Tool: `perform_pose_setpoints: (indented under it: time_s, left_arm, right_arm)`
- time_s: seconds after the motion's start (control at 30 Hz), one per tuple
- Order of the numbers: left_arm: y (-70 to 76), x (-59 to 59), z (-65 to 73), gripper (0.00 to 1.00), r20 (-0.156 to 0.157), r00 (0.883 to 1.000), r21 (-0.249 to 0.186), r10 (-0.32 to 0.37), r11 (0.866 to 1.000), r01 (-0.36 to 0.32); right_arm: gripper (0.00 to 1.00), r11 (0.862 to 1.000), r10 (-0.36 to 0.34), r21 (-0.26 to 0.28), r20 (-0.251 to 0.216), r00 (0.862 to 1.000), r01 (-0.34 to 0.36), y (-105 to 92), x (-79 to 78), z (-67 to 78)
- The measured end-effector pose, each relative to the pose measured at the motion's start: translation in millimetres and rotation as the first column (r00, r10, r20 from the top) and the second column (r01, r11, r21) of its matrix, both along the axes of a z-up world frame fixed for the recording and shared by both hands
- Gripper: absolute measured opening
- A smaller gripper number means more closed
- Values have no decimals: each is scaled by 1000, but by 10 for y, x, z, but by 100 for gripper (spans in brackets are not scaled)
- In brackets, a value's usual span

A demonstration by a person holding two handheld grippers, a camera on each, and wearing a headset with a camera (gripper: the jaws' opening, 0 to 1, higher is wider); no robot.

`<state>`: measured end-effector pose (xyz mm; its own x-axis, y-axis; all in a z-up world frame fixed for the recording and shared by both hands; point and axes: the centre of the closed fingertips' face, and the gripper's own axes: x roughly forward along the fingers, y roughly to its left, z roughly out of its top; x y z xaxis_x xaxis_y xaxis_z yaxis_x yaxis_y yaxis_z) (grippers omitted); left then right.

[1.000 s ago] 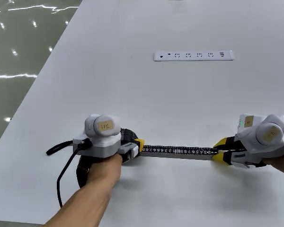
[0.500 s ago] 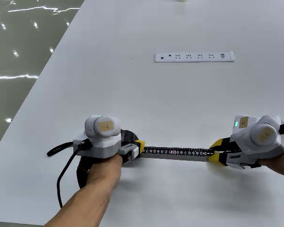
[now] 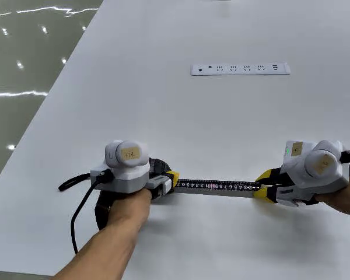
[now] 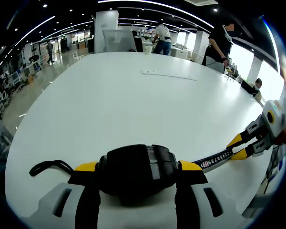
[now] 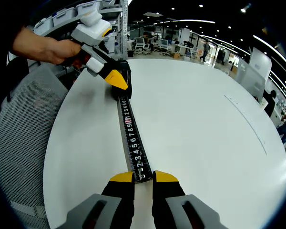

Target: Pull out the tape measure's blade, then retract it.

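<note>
Two grippers share one tape measure on the white table (image 3: 221,128). Left gripper (image 3: 163,184) is clenched around the black rubbery tape measure case (image 4: 138,167). From the case the dark numbered steel blade (image 5: 131,138) runs flat along the table to the right gripper (image 5: 143,177), clamped on its tip. White plastic power strip (image 3: 240,69) lies well beyond the case.

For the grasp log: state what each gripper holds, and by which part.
The left gripper clamps the tape measure by its black case; the right gripper pinches the blade by its free end.
</note>
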<state>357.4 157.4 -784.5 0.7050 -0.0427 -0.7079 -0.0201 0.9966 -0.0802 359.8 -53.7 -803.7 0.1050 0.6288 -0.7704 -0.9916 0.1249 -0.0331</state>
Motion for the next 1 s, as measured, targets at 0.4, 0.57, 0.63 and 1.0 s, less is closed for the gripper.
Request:
perform_pose_setpoints:
  time_s: [0.4, 0.57, 0.63, 1.0]
  left_arm:
    - [-14, -19, 19, 58, -3, 1000, -7, 1, 1000, -1]
    - [-3, -10, 10, 58, -5, 1000, -9, 1, 1000, -1]
    - [3, -8, 8, 58, -6, 1000, -12, 1, 1000, -2]
    - [17, -26, 23, 58, -9, 1000, -20, 1, 1000, -1]
  right_arm:
    - [10, 1000, 6, 3, -1, 1000, -6, 86, 5, -14]
    - [10, 1000, 5, 2, -1, 1000, -5, 88, 8, -19]
    - [10, 1000, 6, 1, 0, 1000, -6, 90, 10, -22]
    - [10, 1000, 13, 17, -4, 1000, -13, 217, -13, -24]
